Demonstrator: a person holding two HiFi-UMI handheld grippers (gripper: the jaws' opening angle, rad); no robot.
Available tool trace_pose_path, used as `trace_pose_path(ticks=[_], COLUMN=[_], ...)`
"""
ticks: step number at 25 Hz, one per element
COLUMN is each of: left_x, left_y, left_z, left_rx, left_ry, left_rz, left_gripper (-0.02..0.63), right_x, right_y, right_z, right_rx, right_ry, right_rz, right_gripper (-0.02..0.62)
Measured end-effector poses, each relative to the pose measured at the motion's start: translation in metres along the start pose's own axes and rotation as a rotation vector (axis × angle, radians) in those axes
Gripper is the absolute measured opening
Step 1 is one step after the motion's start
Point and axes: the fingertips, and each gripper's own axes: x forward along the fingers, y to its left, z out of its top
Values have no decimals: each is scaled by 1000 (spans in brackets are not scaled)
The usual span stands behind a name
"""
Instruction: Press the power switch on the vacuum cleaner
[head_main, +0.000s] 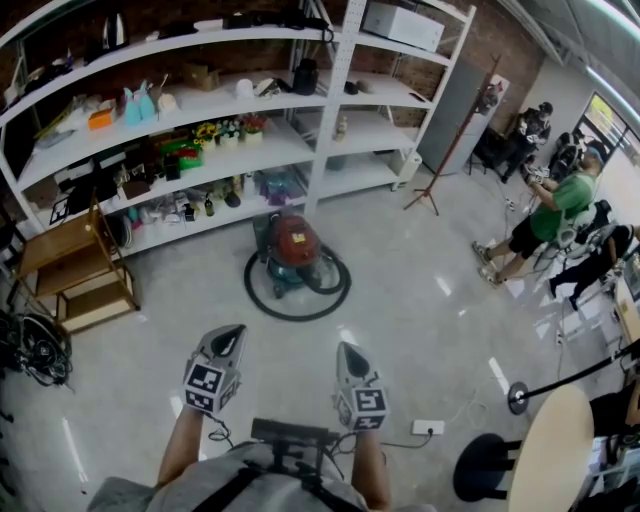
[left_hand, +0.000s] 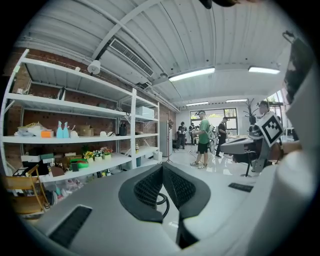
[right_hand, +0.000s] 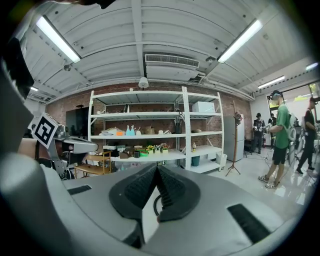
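Vacuum cleaner (head_main: 293, 248) stands on the floor before the shelves (head_main: 372, 131), hose (head_main: 290, 317) looped around it, well ahead of you. Your left gripper (head_main: 231, 333) and right gripper (head_main: 346, 350), tips together and empty, point toward it, ready to press.

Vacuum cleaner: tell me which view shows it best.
Head view: the vacuum cleaner stands whole on the floor, hose looped around it. Both gripper views show only a sliver of hose behind their closed jaws.
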Motion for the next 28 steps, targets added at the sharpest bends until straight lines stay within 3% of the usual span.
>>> trace_pose_path(ticks=[9,16,28], left_x=[23,49,134], left_y=[26,34,65], left_z=[6,2,20], left_rx=[-8,-9,-22], left_ry=[-22,13,11], left_rz=[7,-8,17], left_gripper=[8,8,8], right_x=[33,60,140], right_y=[-1,-15,-66], right_z=[8,10,25], right_rx=[0,4,-1], right_ry=[2,7,17], right_rz=[-1,1,27], right_gripper=[12,12,12])
